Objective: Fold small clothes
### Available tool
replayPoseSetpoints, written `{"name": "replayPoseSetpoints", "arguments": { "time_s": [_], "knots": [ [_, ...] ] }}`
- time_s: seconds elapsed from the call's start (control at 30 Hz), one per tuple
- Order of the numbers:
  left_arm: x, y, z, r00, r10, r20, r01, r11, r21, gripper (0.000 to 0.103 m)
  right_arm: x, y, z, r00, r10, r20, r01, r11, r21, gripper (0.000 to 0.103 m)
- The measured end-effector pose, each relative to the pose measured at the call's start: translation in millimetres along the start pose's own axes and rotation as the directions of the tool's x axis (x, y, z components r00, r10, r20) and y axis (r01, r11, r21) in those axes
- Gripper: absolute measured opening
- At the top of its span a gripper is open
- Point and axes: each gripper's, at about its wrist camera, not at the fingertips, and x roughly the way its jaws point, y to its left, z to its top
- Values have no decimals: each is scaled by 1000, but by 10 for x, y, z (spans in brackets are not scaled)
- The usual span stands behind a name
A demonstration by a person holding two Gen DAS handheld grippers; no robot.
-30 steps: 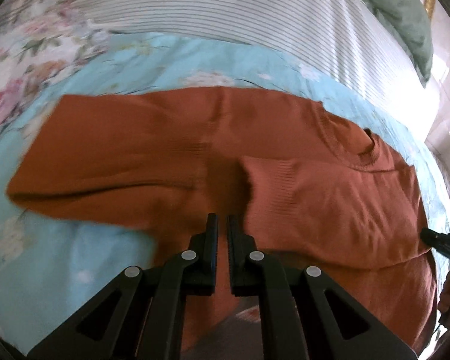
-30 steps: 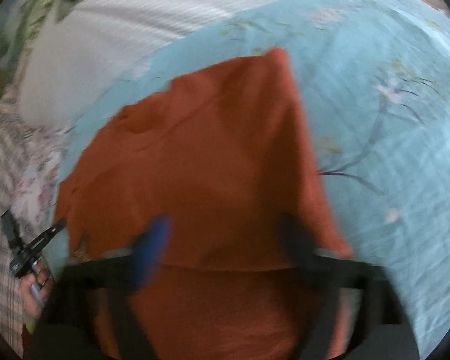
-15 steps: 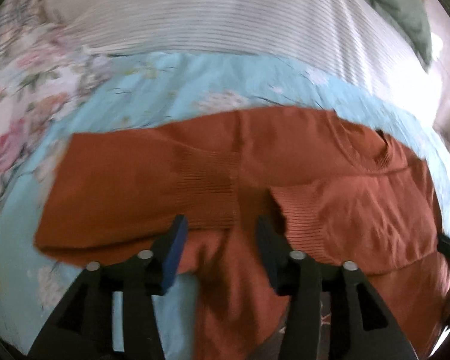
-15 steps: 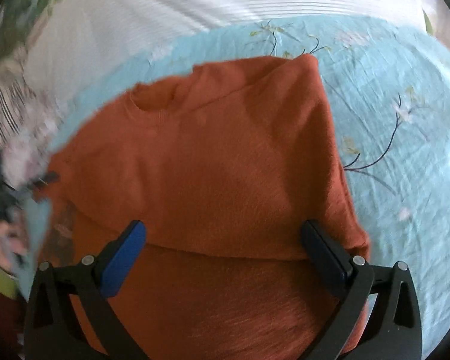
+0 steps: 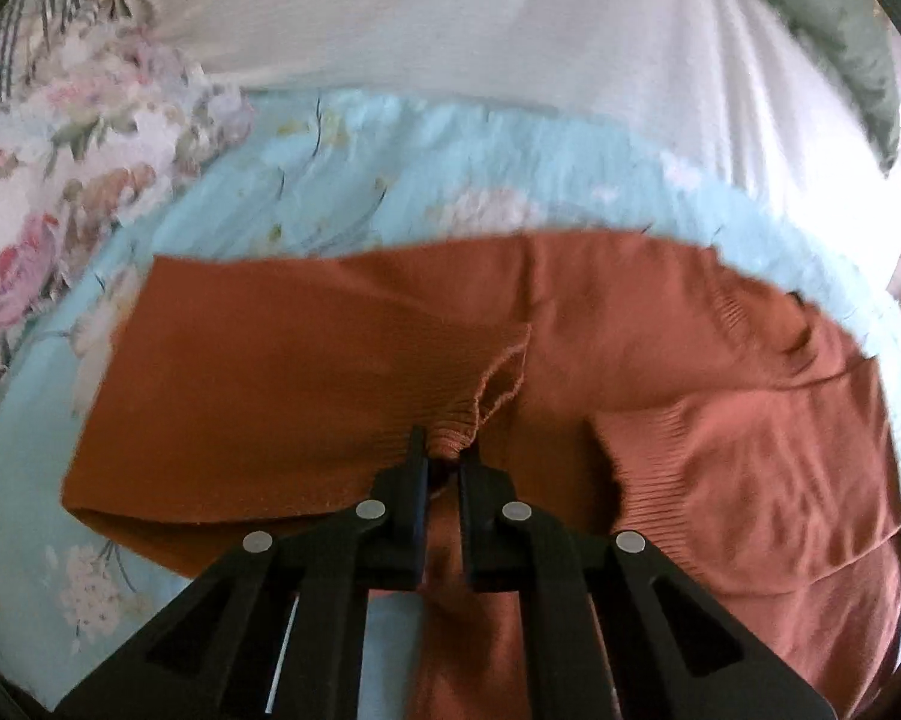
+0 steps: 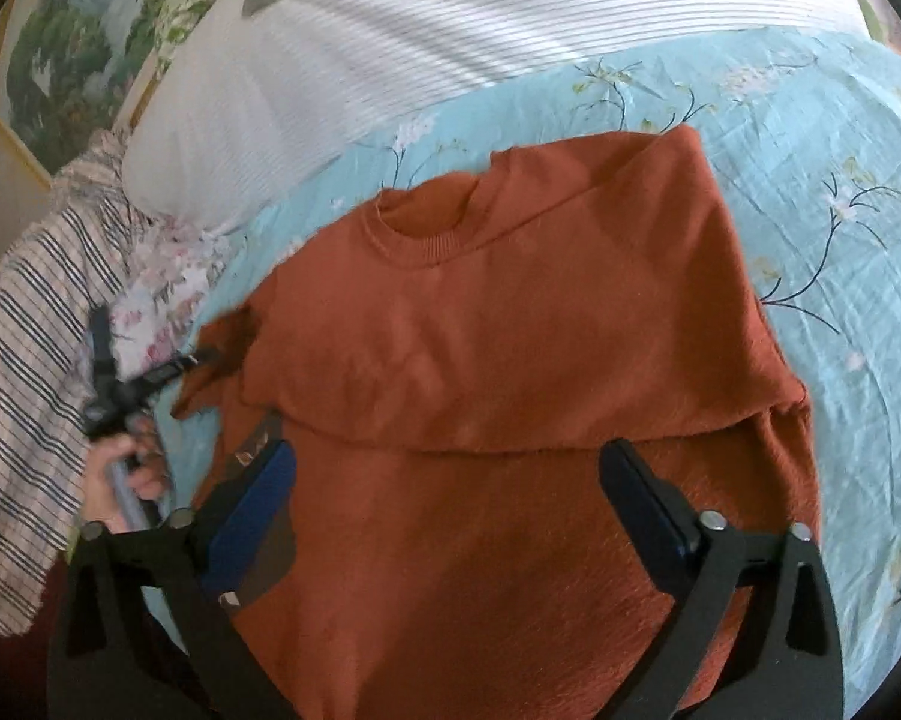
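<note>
1. The rust-orange sweater [image 6: 498, 372] lies on the light-blue floral sheet [image 6: 810, 138]; bare sheet stays free at 1 to 4 o'clock, and a white striped pillow [image 6: 426, 30] bounds 12 o'clock.
2. Only the left wrist view shows the left gripper [image 5: 441, 459] pinching the ribbed cuff [image 5: 450, 438]; the right view shows the neckline at 12 o'clock.
3. The right gripper [image 6: 444, 498] stands wide, jaws closing, over the folded body.
</note>
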Motion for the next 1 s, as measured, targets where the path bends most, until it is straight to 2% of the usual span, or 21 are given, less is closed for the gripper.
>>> {"name": "replayPoseSetpoints", "arguments": {
  "time_s": [0.1,0.17,0.27,0.33,0.4,0.53,0.63,0.67,0.77,0.83,0.9,1.0],
  "knots": [
    [-281,-181,18,997,-71,43,71,997,3,6,45,-9,-65,1000,20,-21,-21,1000,-4,87],
    [-473,-401,28,987,-138,76,137,990,21,6,48,9,-79,999,31,-16,-31,1000,-2,82],
    [-649,-770,23,967,-236,97,232,971,48,6,-17,-34,-81,999,33,11,-33,999,13,82],
    [-687,-1113,-18,946,-313,83,308,949,75,6,-52,-94,-82,999,38,21,-38,999,35,82],
    [-672,-1434,-69,932,-358,62,351,930,108,6,-73,-176,-70,999,33,21,-35,998,59,82],
    [-420,-1999,-238,912,-410,-12,408,901,146,6,-122,-346,-75,999,30,34,-33,994,103,82],
    [-194,-2271,-372,910,-410,-57,414,896,163,6,-155,-373,-74,998,20,52,-24,996,88,80],
    [-122,-2298,-396,911,-408,-68,413,895,166,6,-155,-372,-70,998,23,54,-28,996,83,74],
    [96,-2418,-522,914,-389,-114,404,896,183,7,-100,-379,-47,999,19,46,-23,996,89,68],
    [170,-2418,-577,912,-381,-151,405,896,184,11,-54,-363,-20,999,20,42,-23,996,90,67],
    [161,-2353,-616,902,-396,-171,422,891,165,16,0,-321,12,999,30,35,-33,996,83,67],
    [-38,-2194,-697,914,-381,-141,401,901,166,29,144,-231,87,999,41,13,-42,997,63,67]
  ]
}}
